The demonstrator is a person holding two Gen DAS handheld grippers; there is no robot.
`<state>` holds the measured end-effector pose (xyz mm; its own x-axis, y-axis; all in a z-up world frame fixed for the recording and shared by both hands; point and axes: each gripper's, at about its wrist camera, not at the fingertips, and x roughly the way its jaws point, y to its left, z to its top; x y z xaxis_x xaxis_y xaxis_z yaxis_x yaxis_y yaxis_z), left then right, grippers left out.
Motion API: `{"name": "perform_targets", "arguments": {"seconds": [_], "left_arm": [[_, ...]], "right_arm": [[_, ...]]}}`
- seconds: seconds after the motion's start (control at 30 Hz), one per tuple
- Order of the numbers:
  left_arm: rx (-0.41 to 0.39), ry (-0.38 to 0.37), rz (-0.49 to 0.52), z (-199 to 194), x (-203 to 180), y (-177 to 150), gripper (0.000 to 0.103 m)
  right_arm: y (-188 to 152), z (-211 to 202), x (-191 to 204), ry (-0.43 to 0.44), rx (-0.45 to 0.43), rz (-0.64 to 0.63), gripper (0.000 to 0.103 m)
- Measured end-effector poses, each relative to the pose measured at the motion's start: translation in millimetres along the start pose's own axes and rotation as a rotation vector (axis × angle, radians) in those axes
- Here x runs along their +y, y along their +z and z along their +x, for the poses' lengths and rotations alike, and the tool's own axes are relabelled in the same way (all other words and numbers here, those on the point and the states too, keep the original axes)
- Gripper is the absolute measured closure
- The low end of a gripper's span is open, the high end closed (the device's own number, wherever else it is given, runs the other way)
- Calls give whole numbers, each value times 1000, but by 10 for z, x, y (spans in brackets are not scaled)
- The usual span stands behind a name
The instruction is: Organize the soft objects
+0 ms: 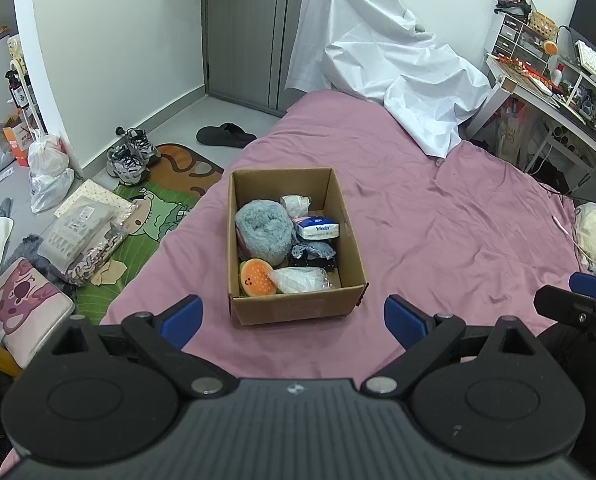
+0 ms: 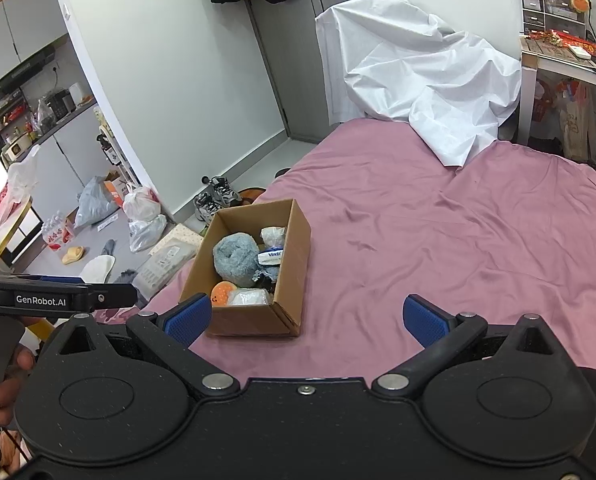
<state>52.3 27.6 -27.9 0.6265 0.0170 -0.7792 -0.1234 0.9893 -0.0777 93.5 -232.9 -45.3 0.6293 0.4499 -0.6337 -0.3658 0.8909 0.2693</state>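
Both the left gripper and right gripper hover with fingers apart, empty — likely done. The soft things sit packed in the box at frame centre, on the bed.

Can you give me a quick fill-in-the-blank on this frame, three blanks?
1. The cardboard box sits on a ____ bedsheet.
2. The tissue pack in the box reads ____.
3. Both the left gripper and the right gripper are ____.

Missing words: pink; Vinda; open
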Motion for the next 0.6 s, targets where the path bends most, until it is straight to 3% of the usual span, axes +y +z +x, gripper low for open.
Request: {"name": "perform_targets", "arguments": {"seconds": [0.6], "left_arm": [[16, -10, 1, 181, 11, -62, 6]], "right_arm": [[-86, 138, -47, -26, 27, 17, 0]]}}
